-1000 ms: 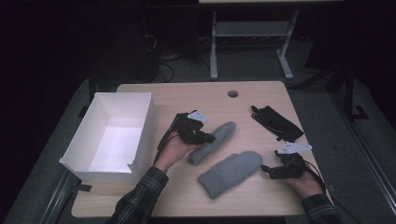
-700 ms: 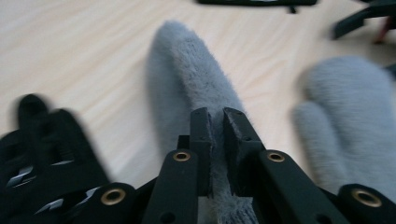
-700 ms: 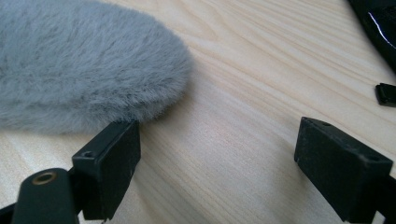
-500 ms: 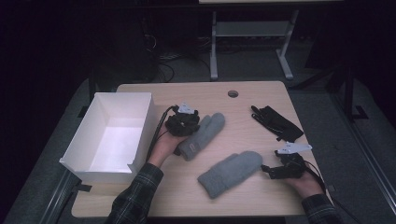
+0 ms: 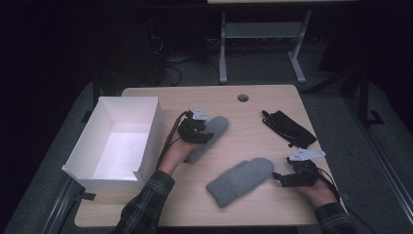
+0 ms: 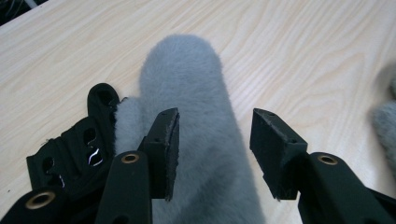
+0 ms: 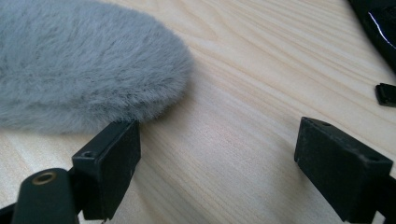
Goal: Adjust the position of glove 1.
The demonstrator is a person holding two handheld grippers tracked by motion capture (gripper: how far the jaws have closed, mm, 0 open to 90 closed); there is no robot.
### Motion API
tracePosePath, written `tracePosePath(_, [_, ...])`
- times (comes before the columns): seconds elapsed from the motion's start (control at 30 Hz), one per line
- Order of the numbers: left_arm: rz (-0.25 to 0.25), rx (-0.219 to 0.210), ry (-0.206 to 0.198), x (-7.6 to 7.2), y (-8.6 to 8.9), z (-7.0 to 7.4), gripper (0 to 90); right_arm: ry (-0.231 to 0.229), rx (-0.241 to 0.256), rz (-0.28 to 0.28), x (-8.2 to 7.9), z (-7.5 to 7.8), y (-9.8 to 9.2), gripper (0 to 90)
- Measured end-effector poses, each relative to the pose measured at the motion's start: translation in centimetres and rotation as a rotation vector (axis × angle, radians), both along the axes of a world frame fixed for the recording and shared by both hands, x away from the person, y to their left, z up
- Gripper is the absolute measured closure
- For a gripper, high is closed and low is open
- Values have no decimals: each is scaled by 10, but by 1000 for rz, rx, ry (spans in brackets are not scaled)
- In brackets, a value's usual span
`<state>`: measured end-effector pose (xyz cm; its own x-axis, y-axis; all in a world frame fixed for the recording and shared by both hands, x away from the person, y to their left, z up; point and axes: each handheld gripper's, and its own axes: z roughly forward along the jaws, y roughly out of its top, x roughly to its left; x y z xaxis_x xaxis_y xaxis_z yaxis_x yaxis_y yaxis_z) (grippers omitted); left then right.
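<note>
A grey fuzzy mitten lies slantwise mid-table, and my left gripper sits low over it. In the left gripper view my left gripper is open, its jaws straddling this mitten without pinching it. A black glove lies against the mitten's left side. A second grey mitten lies nearer the front edge. My right gripper rests just beyond its tip. In the right gripper view my right gripper is wide open over bare wood, and the mitten's tip touches the left jaw.
An open white box stands at the table's left edge. Another black glove lies at the right rear, and its edge is in the right gripper view. A round cable hole is at the back of the wooden table.
My left gripper and the mitten under it have shifted a little left and away from me. The right gripper and the nearer mitten have stayed put.
</note>
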<state>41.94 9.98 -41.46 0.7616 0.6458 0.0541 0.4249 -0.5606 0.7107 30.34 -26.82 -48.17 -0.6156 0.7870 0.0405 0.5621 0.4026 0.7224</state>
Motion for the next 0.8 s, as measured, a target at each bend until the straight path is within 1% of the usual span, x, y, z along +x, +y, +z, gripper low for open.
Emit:
tracePosePath(0.03, [0,0,0,0,0,0,513,0,0,0,0,0,0,142])
tracePosePath(0.07, [10,-4,0,3,-1,-2,513,0,0,0,0,0,0,143])
tracePosePath(0.1, [16,2,5,5,-1,-4,505,0,0,0,0,0,0,142])
tracePosePath(0.17, [29,16,21,11,0,-9,501,1,1,0,0,0,0,142])
tracePosePath(0.2, [33,36,35,15,0,-14,498,0,1,0,0,0,0,142])
tracePosePath(0.23, [33,36,35,15,0,-14,498,0,1,0,0,0,0,142])
tracePosePath(0.3, [30,49,60,18,-1,-23,501,1,1,0,0,0,0,142])
tracePosePath(0.37, [19,71,75,19,-2,-30,568,0,1,0,0,0,0,142])
tracePosePath(0.43, [15,70,89,20,-1,-32,692,0,1,0,0,0,0,142])
tracePosePath(0.47, [16,64,91,20,-1,-31,809,0,1,0,0,0,0,142])
tracePosePath(0.5, [16,64,91,20,-1,-31,831,0,1,0,0,0,0,142])
tracePosePath(0.57, [10,60,98,21,1,-29,848,0,1,0,0,0,0,142])
tracePosePath(0.6, [11,44,107,21,2,-27,854,0,0,0,0,0,0,142])
tracePosePath(0.63, [4,38,113,21,3,-25,858,0,0,0,0,0,0,142])
tracePosePath(0.7, [-11,21,112,18,5,-18,861,0,0,0,0,0,0,142])
tracePosePath(0.73, [-24,2,111,14,5,-11,862,0,1,0,0,0,0,142])
tracePosePath(0.77, [-24,2,111,14,5,-11,862,0,1,0,0,0,0,142])
tracePosePath(0.8, [-31,-12,114,10,5,-6,862,0,1,0,0,0,0,142])
